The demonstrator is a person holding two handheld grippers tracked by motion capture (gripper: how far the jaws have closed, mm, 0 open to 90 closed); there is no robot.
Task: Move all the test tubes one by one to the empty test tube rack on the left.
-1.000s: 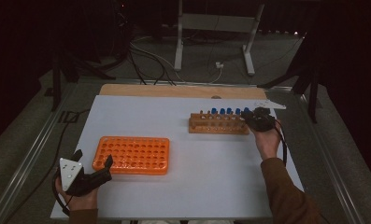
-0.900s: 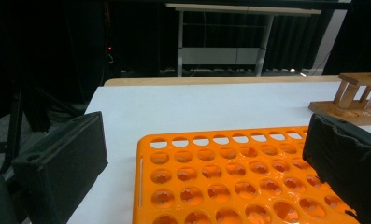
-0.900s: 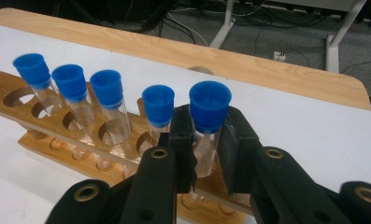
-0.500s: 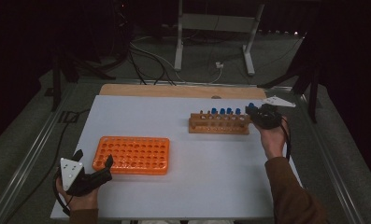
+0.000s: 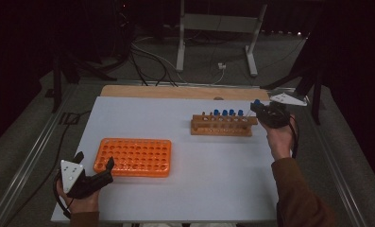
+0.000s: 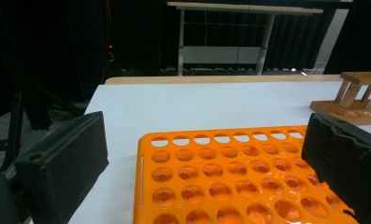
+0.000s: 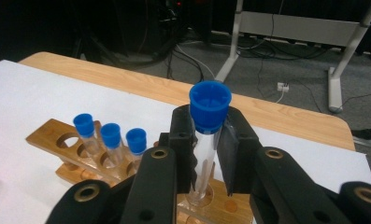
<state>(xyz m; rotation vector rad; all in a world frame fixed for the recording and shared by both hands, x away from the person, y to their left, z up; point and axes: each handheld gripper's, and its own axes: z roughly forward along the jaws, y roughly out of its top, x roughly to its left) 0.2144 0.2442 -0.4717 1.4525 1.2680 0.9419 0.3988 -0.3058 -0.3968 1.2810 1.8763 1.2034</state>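
A clear test tube with a blue cap [image 7: 210, 104] stands upright between the jaws of my right gripper [image 7: 206, 140], which is shut on its glass. Its lower end is at the end hole of the wooden rack [image 7: 52, 133], where three more blue-capped tubes [image 7: 110, 135] stand. From above, my right gripper [image 5: 266, 113] is at the right end of the wooden rack [image 5: 221, 127]. Near the front left of the table lies the orange rack [image 5: 133, 157], its holes empty. My left gripper [image 5: 94, 161] is open at its front left corner, the orange rack [image 6: 230, 177] showing between the jaws.
The white tabletop [image 5: 185, 179] has a wooden strip [image 5: 175, 91] along its far edge. Metal rails run along both sides. Beyond the table stand a white stand's legs [image 5: 180, 52] and floor cables [image 5: 152, 61].
My right gripper has risen slightly with the blue-capped tube at the wooden rack's right end. The left gripper has stayed in place.
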